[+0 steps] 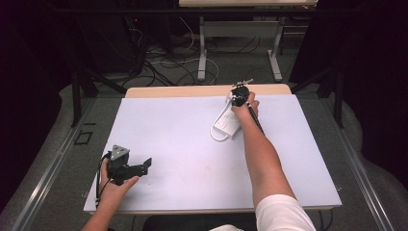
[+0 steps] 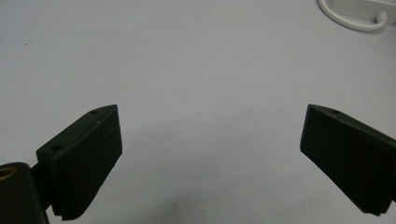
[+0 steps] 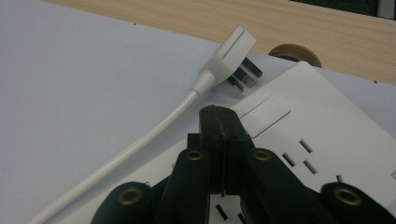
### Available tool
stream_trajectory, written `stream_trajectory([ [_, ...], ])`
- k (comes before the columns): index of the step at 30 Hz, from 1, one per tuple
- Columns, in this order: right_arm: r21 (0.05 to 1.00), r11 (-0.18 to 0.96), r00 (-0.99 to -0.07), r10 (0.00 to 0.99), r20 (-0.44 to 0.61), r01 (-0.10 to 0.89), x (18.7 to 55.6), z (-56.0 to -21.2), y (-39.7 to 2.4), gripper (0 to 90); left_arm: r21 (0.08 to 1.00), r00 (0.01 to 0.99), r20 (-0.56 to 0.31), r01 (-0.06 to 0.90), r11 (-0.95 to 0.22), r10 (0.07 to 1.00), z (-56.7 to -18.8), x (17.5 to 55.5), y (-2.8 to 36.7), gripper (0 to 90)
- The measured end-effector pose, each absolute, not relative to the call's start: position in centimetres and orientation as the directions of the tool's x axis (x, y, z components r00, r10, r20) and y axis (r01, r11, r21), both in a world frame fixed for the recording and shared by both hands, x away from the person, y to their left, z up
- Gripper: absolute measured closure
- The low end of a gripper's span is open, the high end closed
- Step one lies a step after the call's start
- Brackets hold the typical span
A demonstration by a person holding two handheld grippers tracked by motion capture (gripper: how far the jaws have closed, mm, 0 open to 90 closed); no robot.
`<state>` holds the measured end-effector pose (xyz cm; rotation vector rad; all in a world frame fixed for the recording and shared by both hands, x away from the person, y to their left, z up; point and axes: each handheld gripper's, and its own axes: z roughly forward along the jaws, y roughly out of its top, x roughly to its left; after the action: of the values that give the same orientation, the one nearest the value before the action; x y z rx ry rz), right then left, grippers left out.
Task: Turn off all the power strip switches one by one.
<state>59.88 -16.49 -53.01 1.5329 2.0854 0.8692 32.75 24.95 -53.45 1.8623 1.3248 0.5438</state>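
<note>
A white power strip [image 1: 227, 126] lies on the white mat at the back right, its cord [image 1: 215, 132] looping round its left side. In the right gripper view the strip's socket face [image 3: 327, 135] sits under my jaws. Its white plug [image 3: 231, 53] lies just beyond them, metal pins showing. My right gripper [image 3: 224, 123] is shut with nothing seen between its jaws, and it hovers over the strip's far end [image 1: 239, 95]. My left gripper [image 1: 146, 166] rests near the front left and stands wide open [image 2: 210, 140] over bare mat.
The white mat [image 1: 183, 144] covers most of a wooden table [image 1: 168, 91]. A round tan object [image 3: 295, 52] peeks out behind the strip. The cord's loop [image 2: 350, 21] shows at the top right of the left gripper view. Table legs and cables lie on the floor beyond.
</note>
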Motion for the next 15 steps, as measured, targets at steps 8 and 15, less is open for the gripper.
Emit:
stream_trajectory([
  [8, 0.691, 0.198, -0.306, 0.952, 0.035, 0.695, 59.77, -53.02, -16.43, 90.0, 0.788, 0.367, -0.086, 0.595, -0.162, 0.926, -53.49, 32.79, 24.89, 5.4],
  [15, 0.697, 0.204, -0.311, 0.950, 0.029, 0.687, 59.71, -53.07, -16.61, 90.0, 0.786, 0.367, -0.087, 0.596, -0.163, 0.926, -53.48, 32.74, 24.93, 5.4],
])
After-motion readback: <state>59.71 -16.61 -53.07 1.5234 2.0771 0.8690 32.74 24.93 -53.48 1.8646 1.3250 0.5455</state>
